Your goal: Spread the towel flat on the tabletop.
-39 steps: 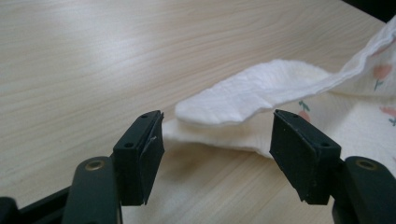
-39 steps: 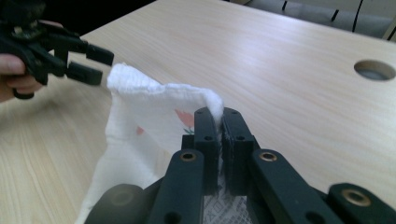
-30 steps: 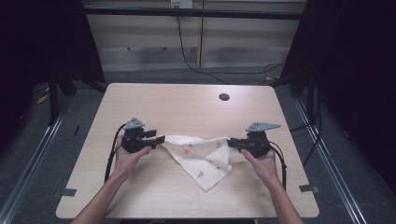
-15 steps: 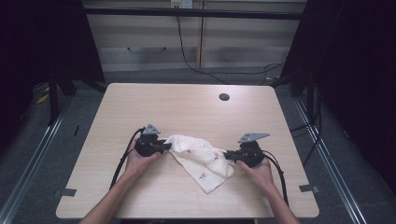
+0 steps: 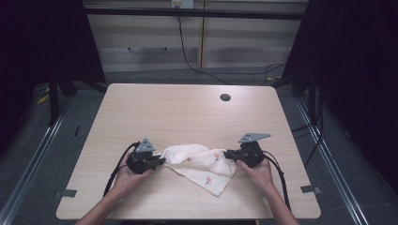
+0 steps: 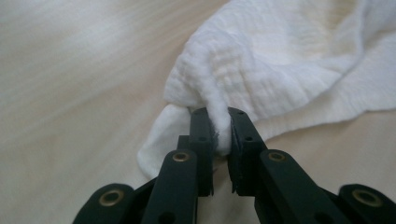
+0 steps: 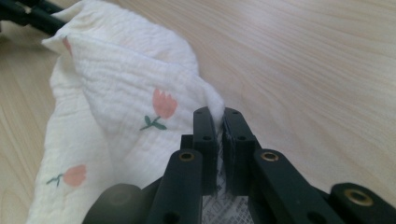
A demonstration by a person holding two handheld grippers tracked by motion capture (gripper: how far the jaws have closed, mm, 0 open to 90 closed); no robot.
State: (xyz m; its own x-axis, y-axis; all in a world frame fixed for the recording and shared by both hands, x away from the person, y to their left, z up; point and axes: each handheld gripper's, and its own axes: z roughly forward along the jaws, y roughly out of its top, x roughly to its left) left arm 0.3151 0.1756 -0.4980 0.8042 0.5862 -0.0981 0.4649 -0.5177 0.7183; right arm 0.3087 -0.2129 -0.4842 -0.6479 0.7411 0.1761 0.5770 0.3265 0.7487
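Cloth (image 5: 199, 165) slack on bench (image 5: 187, 117) between both tongs; left tongs (image 6: 217, 133) clamp its bunched corner; right tongs (image 7: 219, 128) pinch the opposite, tulip-printed corner.

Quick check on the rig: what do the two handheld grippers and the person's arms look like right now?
Both grippers are black. The left gripper and the right gripper each carry a grey three-cornered plate on top and trail a black cable toward the person. In the gripper views, each has two flat black jaws on linkage arms with brass-coloured pivot rivets. The forearms are bare, with no sleeves or gloves visible.
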